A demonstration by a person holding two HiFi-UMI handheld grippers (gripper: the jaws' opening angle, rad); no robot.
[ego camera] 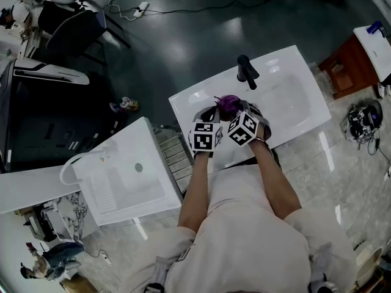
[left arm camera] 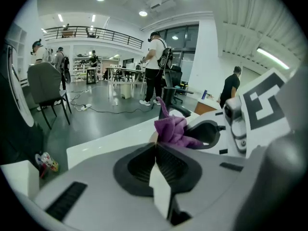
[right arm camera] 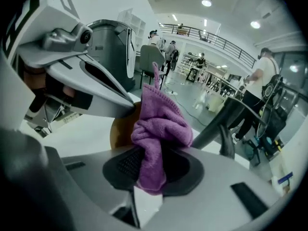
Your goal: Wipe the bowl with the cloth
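In the right gripper view my right gripper is shut on a purple cloth, which bunches up above the jaws. Behind the cloth is a tan bowl, mostly hidden. My left gripper is shut, with a thin tan edge of the bowl pinched at its tips; the cloth lies just beyond. The head view has both grippers close together over the white counter: left gripper, right gripper, cloth between them. The bowl is hidden there.
A black faucet stands behind the grippers, with the white sink basin to its right. A second white sink unit sits at lower left. A chair and cables are on the dark floor beyond. People stand far off.
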